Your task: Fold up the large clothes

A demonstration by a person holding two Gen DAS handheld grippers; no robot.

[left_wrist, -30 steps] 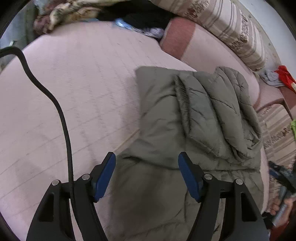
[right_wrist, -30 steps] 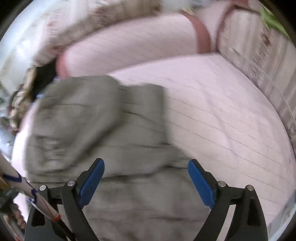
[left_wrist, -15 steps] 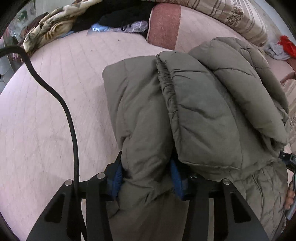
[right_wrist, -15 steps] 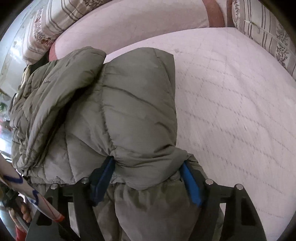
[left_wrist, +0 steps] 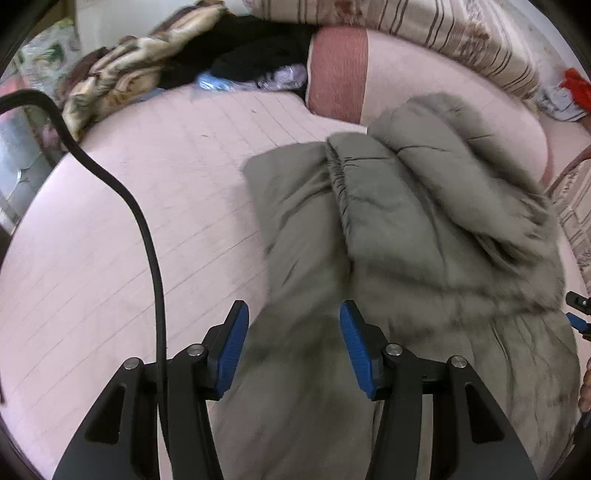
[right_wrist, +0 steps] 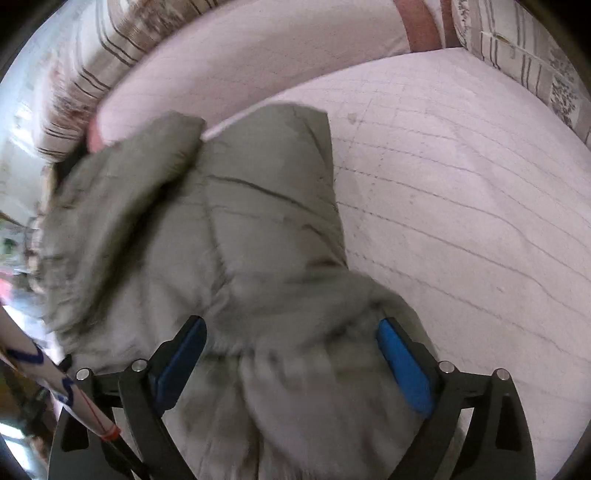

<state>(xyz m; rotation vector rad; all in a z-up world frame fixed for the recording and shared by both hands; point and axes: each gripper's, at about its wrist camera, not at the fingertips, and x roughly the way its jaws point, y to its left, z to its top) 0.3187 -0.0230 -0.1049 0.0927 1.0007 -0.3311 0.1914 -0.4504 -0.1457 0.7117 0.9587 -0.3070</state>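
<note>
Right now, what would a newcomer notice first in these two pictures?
A bulky olive puffer jacket lies folded on the pink quilted mattress. The left gripper and right gripper are opening around its near edge. Behind, a striped bolster and rumpled clothes line the mattress.

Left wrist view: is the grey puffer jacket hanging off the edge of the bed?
No: the grey puffer jacket lies bunched on the pink quilted bed.

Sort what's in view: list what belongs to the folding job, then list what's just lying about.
Job:
olive puffer jacket
left gripper, opening, jacket between its pads
right gripper, opening, jacket between its pads
pink quilted bed

Lying about:
striped pillows
patterned blanket
black clothes
red cloth
</note>
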